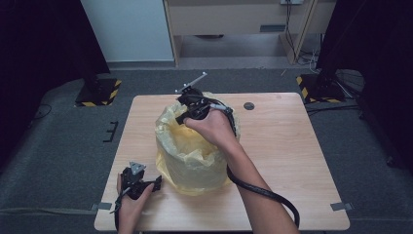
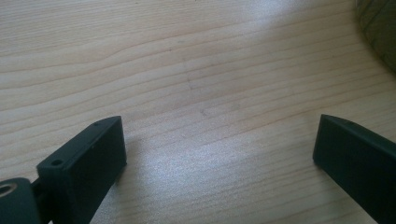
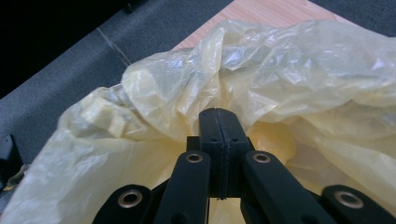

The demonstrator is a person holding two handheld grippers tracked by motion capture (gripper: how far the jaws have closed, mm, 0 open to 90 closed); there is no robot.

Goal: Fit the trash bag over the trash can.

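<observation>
A yellow plastic bag point(image 1: 195, 151) stands puffed up like a tub in the middle of the wooden table point(image 1: 292, 146). My right gripper point(image 1: 182, 116) hovers at the bag's far rim. In the right gripper view its jaws are pressed together, and the crinkled film point(image 3: 261, 70) bunches at their tips point(image 3: 219, 116), pinched there. My left gripper point(image 1: 155, 184) rests low at the table's front left, beside the bag's base. Its jaws stand wide apart over bare wood point(image 2: 219, 140), nothing between them. A corner of the bag point(image 2: 380, 32) shows at the upper right of the left gripper view.
A small dark round hole point(image 1: 249, 106) sits in the tabletop behind the bag. Bare wood lies to the bag's right and front. Grey carpet surrounds the table, with black stands with yellow-striped bases point(image 1: 100, 92) at both far corners and a wooden desk point(image 1: 234, 19) beyond.
</observation>
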